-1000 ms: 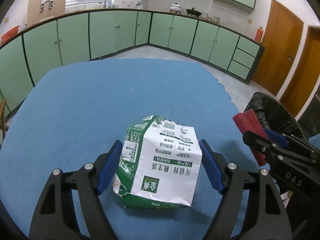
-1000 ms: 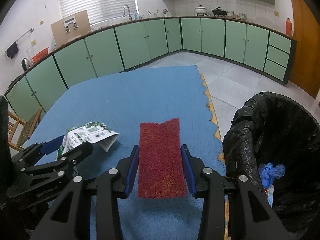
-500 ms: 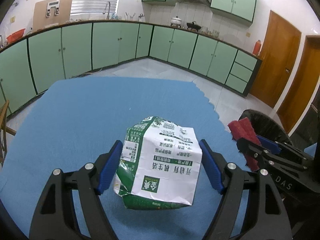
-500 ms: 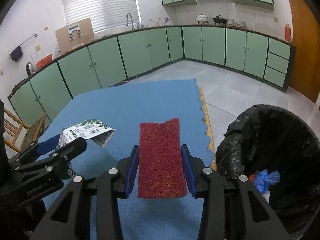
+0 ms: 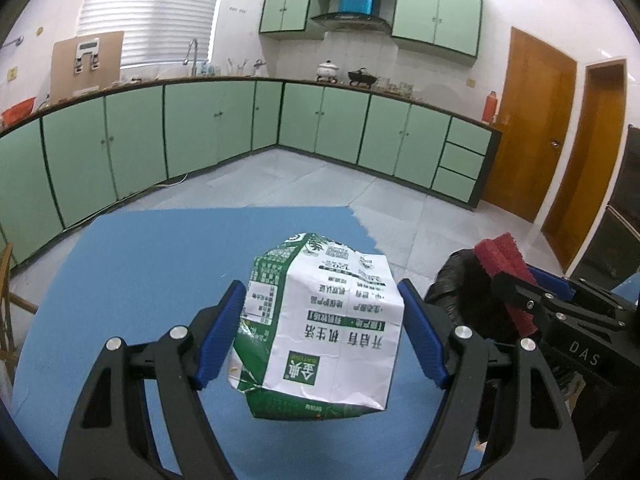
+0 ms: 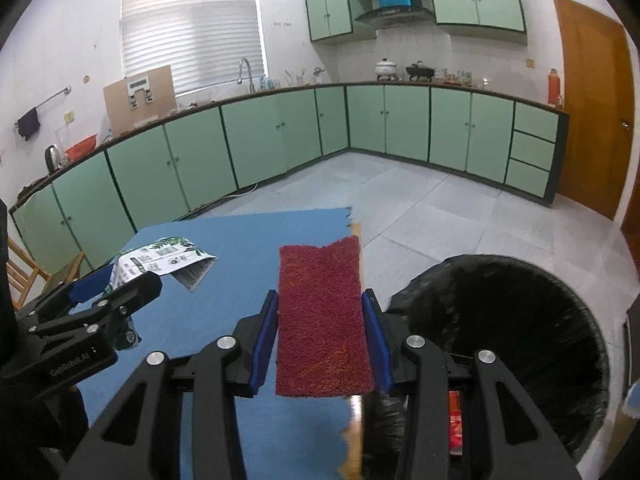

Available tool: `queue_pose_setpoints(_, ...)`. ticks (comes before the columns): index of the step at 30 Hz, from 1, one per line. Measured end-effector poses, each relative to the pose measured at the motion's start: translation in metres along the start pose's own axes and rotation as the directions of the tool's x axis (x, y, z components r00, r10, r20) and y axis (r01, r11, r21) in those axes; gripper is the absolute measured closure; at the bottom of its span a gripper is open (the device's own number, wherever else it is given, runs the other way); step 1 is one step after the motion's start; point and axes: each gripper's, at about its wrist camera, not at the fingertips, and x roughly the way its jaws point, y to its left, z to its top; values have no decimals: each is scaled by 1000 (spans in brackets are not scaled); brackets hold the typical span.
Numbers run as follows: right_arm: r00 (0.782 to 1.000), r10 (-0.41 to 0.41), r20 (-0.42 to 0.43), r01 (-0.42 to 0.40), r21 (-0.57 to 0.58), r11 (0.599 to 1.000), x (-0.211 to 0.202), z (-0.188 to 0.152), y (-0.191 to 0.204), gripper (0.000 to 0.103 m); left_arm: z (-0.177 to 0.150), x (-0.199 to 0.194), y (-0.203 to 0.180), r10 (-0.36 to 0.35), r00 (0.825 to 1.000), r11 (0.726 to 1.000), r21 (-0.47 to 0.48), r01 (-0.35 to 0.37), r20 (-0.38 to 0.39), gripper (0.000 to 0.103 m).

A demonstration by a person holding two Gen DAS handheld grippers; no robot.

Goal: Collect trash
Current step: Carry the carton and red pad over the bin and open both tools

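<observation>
Left tool grasping one carton | right tool grasping one red pad | one bin

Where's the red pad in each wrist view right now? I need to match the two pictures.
Left wrist: the red pad is at the right edge, clamped in the right gripper, above the black bin.
Right wrist: the pad is at centre, between the blue jaws.
Shared landmark: the milk carton over the blue table.

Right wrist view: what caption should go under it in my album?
Right tongs gripping a red scrubbing pad beside the black-lined trash bin.
</observation>
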Motion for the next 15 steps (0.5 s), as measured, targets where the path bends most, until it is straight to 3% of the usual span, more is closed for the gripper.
queue_pose_setpoints(15, 988, -148, 45, 145, 54, 988, -43, 7, -93, 62, 5, 26, -110, -168, 985, 983, 80, 165, 27, 29)
